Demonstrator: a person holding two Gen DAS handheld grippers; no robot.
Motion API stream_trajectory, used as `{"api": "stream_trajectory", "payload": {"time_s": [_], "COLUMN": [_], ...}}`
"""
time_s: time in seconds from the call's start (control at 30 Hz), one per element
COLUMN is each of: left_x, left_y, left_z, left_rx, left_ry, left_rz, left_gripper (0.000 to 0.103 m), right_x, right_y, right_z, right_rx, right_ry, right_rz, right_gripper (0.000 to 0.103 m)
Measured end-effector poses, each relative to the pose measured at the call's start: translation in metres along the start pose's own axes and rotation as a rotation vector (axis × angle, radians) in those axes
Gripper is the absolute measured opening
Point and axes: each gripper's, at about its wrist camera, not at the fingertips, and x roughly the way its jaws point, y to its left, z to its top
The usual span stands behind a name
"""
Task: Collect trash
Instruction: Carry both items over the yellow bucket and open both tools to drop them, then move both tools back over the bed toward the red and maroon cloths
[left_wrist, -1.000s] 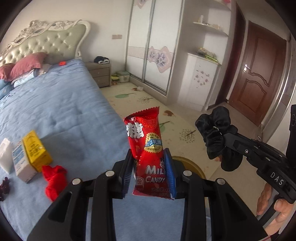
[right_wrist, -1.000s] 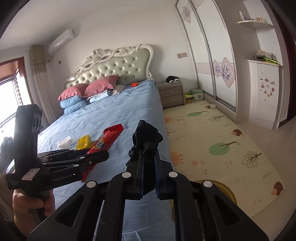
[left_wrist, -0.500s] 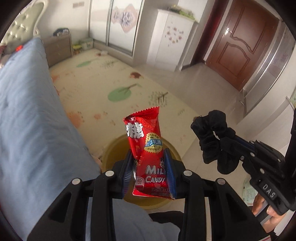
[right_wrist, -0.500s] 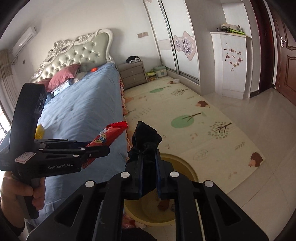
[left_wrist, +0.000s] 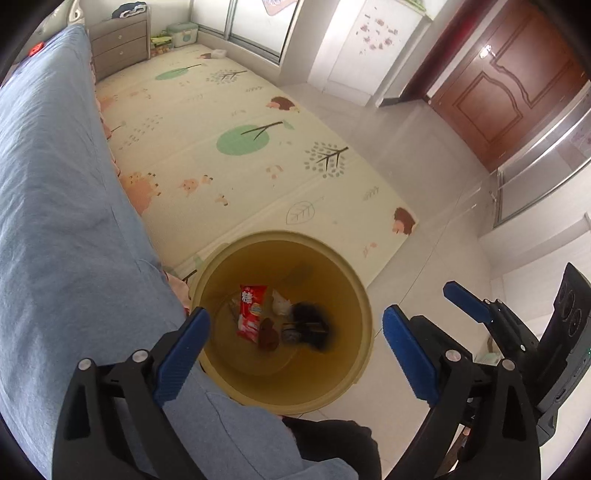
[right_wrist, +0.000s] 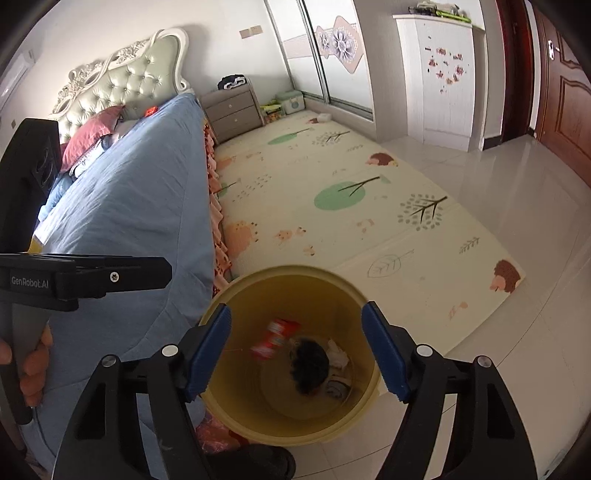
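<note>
Left wrist view: left gripper (left_wrist: 295, 332) pointed steeply down over the round yellow plastic bin (left_wrist: 364, 306) on the floor, beside the bed with the light blue cover (left_wrist: 55, 184). Jaws just opened wide, blue pads far apart, nothing between them. Red candy wrapper with white print (left_wrist: 251, 314) seen inside the bin, below and between the two pads, touching no pad. Black fabric scrunchie (left_wrist: 310, 325) blurred, also inside the bin, just right of the wrapper, near a white crumpled scrap (left_wrist: 280, 302). Right gripper (left_wrist: 424, 317) visible at the right edge, its blue pads spread apart and empty.

Right wrist view: right gripper (right_wrist: 295, 349) aimed down at the same bin (right_wrist: 221, 291), jaws just opened, wide but less than the left ones, holding nothing. Scrunchie (right_wrist: 309, 362) blurred inside the bin, between the pads and below them, apart from both. Wrapper (right_wrist: 275, 338) blurred, just left of the scrunchie. Left gripper's black body (right_wrist: 85, 277) at the left edge, held by a hand (right_wrist: 33, 365); its pads not visible here.
</note>
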Motion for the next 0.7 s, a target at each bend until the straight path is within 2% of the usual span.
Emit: {"api": "stream_trajectory", "payload": {"time_s": [0.4,0.7], "left_x": [-0.007,-0.031], "left_y": [0.0,-0.001], "left_z": [-0.002,-0.01], "left_rx": [0.005,0.016], "left_ry": [-0.024,-0.128], "left_rz": [0.004,0.021], "left_gripper": [0.094,0.094], "right_x": [-0.008,-0.032], "right_y": [0.007,0.017], "right_z": [-0.002,-0.002], "right_rx": [-0.032,-0.024], "right_ry": [-0.011,-0.065], "right_rz": [-0.007,-0.003], "right_gripper": [0.071,0.069]}}
